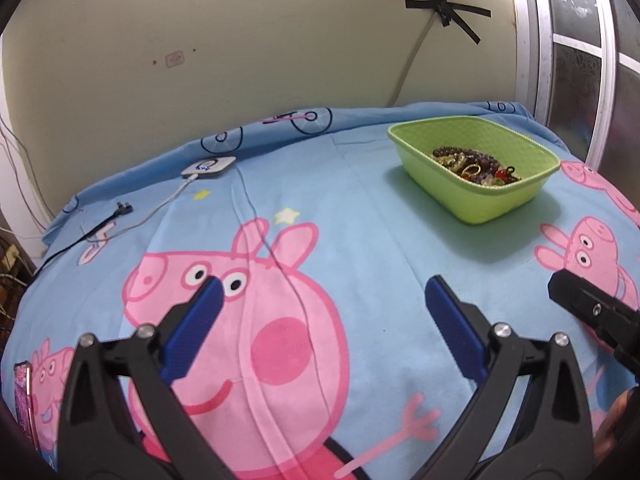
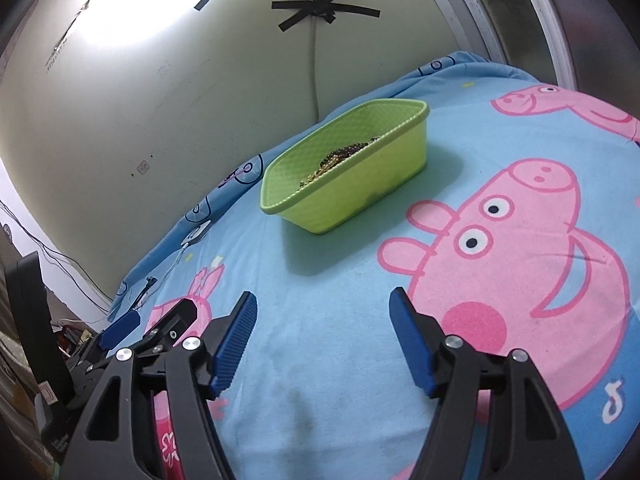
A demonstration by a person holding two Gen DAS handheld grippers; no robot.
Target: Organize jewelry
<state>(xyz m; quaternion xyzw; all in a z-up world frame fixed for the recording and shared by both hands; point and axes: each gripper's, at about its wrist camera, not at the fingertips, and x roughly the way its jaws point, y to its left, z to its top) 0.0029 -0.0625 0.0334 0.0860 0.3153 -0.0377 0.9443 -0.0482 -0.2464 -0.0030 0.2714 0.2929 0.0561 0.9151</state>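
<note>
Jewelry (image 1: 476, 166) heaped in green tub (image 1: 520, 200) on the bed, far right of left gripper (image 1: 320, 300), ahead and slightly left of right gripper (image 2: 322, 308); right looks nearer; tub's long axis runs near-right to far-left from the left view; both grippers open, empty; path clear; charger puck (image 1: 208, 167) and cable far left, well apart.

Beyond the open claws, a lime-green plastic tub (image 1: 500, 200) with dimple-textured inner walls holds a tangle of gold, dark brown and red jewellery (image 1: 476, 166). Under the claws lies a sky-blue cotton sheet (image 1: 360, 248) printed with pink cartoon pigs and pale yellow stars. Both claws are black with ribbed royal-blue pads (image 1: 452, 320). Behind, a cream wall (image 1: 240, 40) carries crossed strips of black tape (image 1: 448, 10).
</note>
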